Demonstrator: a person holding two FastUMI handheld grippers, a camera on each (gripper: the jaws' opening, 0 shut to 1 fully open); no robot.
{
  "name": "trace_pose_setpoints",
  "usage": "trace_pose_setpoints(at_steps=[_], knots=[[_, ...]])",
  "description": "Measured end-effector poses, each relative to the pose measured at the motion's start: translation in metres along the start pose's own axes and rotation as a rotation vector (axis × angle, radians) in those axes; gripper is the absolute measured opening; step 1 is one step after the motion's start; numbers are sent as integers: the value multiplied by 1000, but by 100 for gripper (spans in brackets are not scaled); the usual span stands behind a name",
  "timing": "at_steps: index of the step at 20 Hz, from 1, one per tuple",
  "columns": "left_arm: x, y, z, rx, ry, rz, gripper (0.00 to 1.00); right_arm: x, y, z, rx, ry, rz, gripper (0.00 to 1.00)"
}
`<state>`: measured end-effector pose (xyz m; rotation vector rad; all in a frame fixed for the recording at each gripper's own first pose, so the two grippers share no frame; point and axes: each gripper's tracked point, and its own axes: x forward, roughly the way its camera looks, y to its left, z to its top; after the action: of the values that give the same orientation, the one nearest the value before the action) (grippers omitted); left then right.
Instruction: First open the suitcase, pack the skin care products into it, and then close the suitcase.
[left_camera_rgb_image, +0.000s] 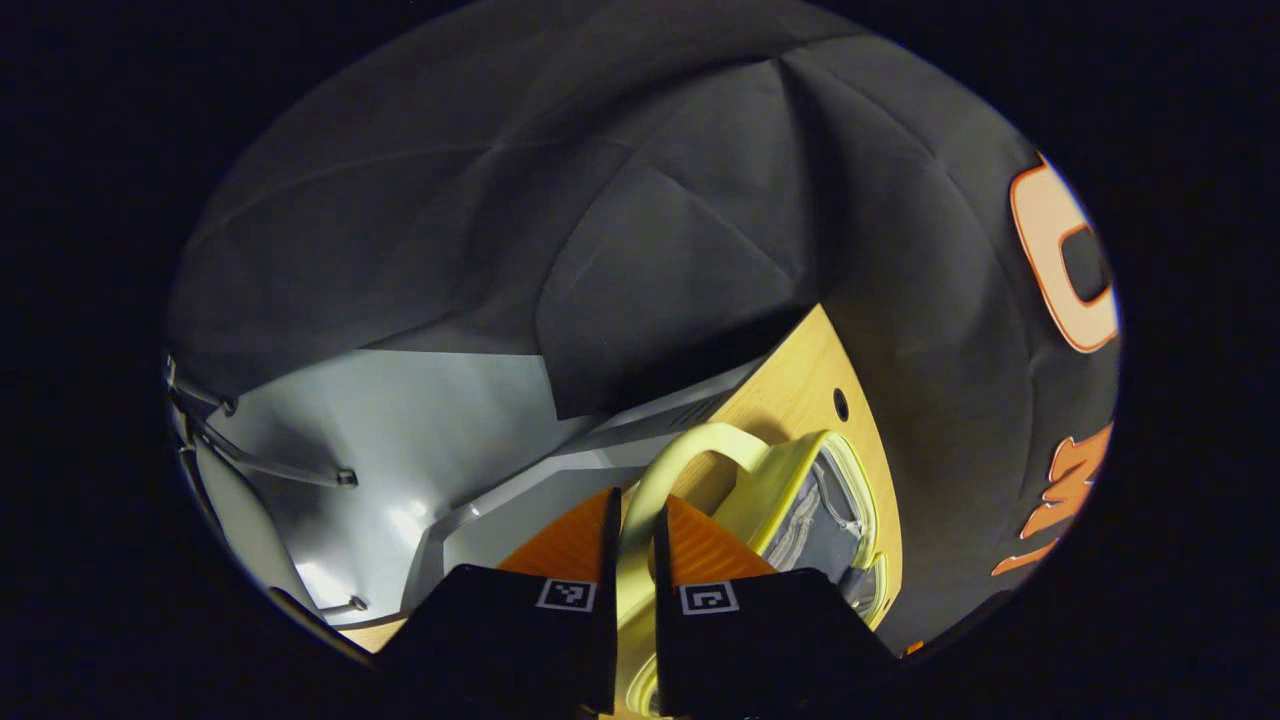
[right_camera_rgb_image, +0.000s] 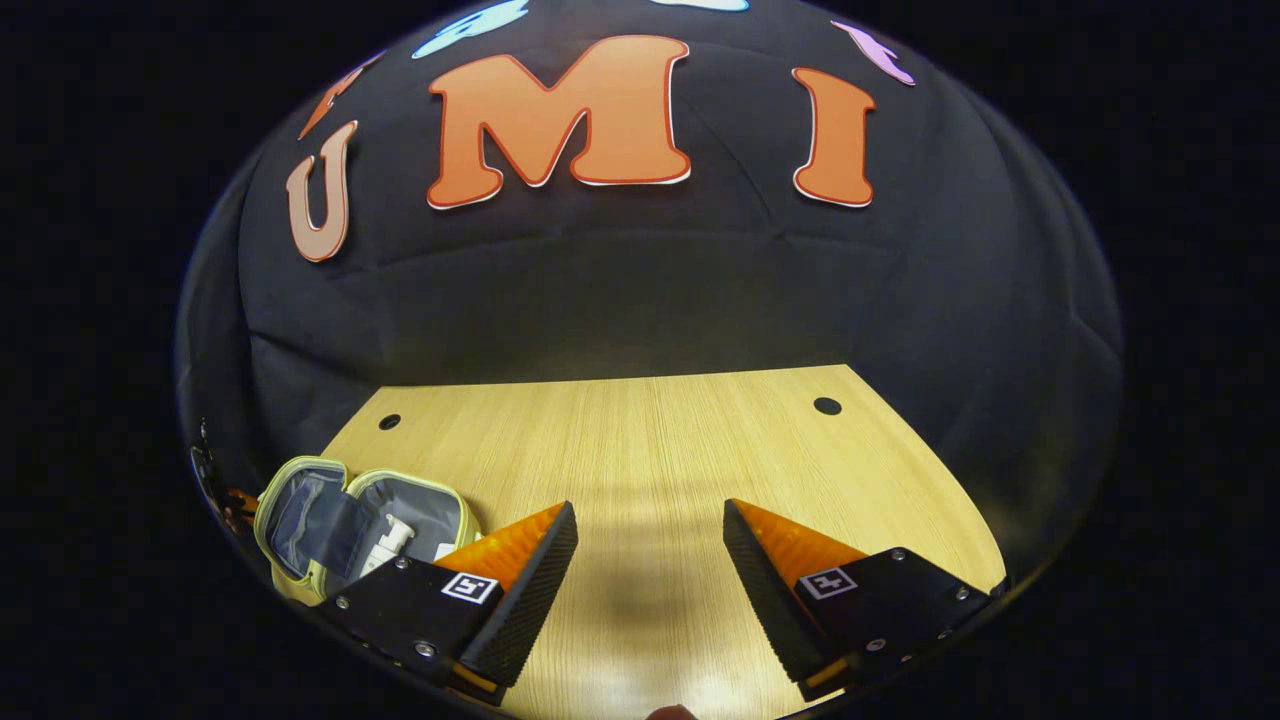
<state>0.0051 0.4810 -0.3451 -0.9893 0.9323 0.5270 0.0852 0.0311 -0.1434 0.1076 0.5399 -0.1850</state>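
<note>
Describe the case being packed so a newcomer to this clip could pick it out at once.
Start from the light wooden table in front of the black cloth wall. At its near left corner in the right gripper view lies a small pouch-like suitcase, opened flat. It has a pale yellow-green rim and grey lining, a white pump bottle inside, and the left gripper pinches its loop handle.

The table (right_camera_rgb_image: 660, 450) has a light wood-grain surface with a smooth, slightly glossy finish that reflects the lamp light. The suitcase (right_camera_rgb_image: 330, 520) is a soft case with a pale yellow fabric rim and a grey, matt cloth lining. Its handle (left_camera_rgb_image: 690, 455) looks smooth and matt, like rubber or plastic. A white bottle (right_camera_rgb_image: 385, 545) inside looks like plastic. The booth wall (left_camera_rgb_image: 600, 200) is matt black cloth with creases.
</note>
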Motion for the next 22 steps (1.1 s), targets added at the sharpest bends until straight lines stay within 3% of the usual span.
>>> trace_pose_setpoints(at_steps=[3, 9, 10, 12, 22], knots=[[-13, -15, 7, 54, -47, -38, 17, 0, 8, -2, -9, -2, 30, 94], [-73, -65, 21, 284, -216, -96, 16, 2, 41, -4, -29, 0, 129, 94], [-87, -74, 17, 321, -222, -98, 3, 2, 46, -4, -33, 0, 146, 94], [-103, -94, 15, 382, -254, -99, 3, 1, 52, -2, -40, -6, 170, 94], [-196, -199, -31, 548, -337, -231, 2, -13, 68, 7, -47, -31, 297, 94]])
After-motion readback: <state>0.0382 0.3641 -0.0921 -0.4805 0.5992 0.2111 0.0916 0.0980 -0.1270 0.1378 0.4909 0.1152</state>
